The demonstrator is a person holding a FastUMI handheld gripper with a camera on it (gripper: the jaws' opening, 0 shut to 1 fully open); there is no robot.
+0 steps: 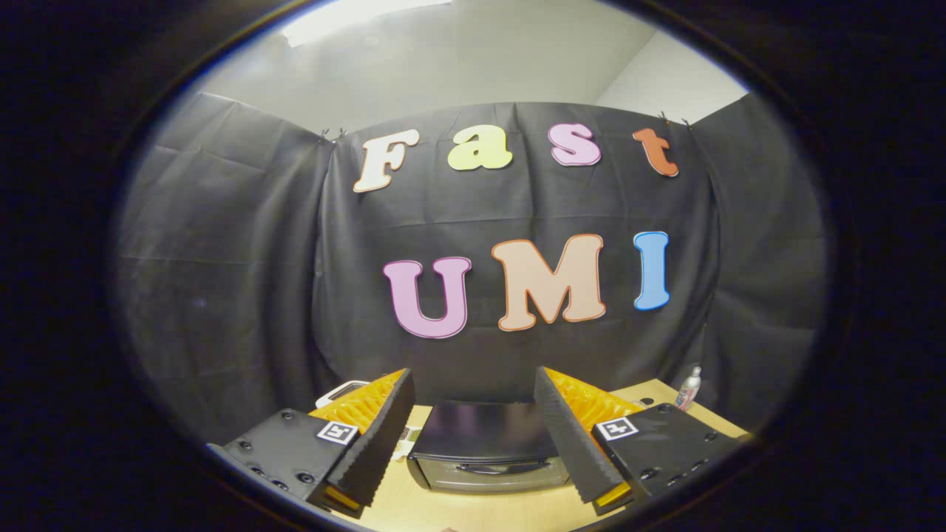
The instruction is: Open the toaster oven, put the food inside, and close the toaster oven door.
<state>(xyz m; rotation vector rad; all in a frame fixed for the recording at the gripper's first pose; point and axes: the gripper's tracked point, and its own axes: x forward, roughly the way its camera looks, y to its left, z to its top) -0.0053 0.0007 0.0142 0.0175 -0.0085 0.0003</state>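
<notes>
The toaster oven (484, 443) stands on the wooden table (473, 510), seen from above and in front, between and just beyond my two fingers. Its dark top faces me and its glass door with a curved handle (491, 468) is closed. My gripper (473, 391) hovers above the table, open wide, with nothing between its fingers. A white plate or tray edge (341, 390) peeks out behind the left finger; what lies on it is hidden.
A small bottle with a red cap (689, 387) stands at the table's far right corner, against the black cloth wall. Bare tabletop lies in front of the oven door.
</notes>
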